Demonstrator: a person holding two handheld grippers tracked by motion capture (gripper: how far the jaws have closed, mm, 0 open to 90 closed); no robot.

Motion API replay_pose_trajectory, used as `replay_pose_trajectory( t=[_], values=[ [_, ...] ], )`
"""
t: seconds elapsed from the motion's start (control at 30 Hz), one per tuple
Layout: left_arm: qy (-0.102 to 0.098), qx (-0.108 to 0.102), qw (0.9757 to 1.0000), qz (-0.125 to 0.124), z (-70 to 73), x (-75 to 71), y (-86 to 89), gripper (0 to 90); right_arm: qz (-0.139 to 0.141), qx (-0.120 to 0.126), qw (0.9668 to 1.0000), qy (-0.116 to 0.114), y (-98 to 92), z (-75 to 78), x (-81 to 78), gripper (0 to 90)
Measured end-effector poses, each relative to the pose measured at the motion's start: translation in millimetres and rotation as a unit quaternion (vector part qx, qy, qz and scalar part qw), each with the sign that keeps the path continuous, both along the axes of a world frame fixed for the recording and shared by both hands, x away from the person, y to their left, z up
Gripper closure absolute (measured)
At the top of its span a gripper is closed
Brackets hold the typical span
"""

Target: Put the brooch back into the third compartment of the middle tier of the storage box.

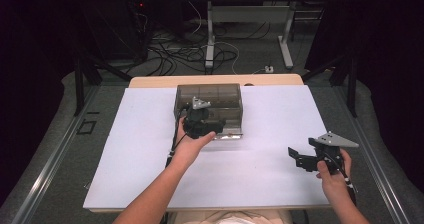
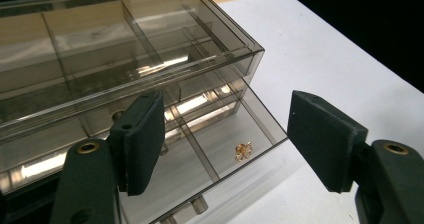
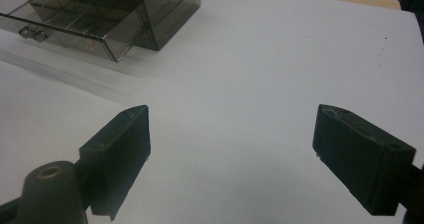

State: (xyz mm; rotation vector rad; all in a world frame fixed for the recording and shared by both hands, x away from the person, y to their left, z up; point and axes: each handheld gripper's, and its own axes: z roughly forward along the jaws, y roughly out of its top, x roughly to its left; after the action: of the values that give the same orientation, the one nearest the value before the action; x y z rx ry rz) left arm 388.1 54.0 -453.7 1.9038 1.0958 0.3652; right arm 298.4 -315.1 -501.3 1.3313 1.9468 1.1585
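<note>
Two grippers, both unclenched, nothing grasped.
Left gripper (image 1: 220, 125) over drawer (image 2: 220, 149) holding gold earring (image 2: 243, 151); right gripper (image 1: 295, 156) at four o'clock.

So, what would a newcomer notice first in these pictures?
Probably the smoky transparent drawer box at the far middle of the white table, its bottom drawer pulled out. A small gold trinket lies in that drawer, just beyond the left gripper, whose fingers stand open.
</note>
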Motion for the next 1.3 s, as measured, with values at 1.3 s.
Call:
replay_pose_trajectory(
  t=[1.3],
  values=[
    [-0.015,-0.029,0.9984,0.047,-1.8,-36.5,104.9,0.3,0.001,-0.005,1.0,0.0,-0.3,0.8,-1.0,15.4]
  ],
)
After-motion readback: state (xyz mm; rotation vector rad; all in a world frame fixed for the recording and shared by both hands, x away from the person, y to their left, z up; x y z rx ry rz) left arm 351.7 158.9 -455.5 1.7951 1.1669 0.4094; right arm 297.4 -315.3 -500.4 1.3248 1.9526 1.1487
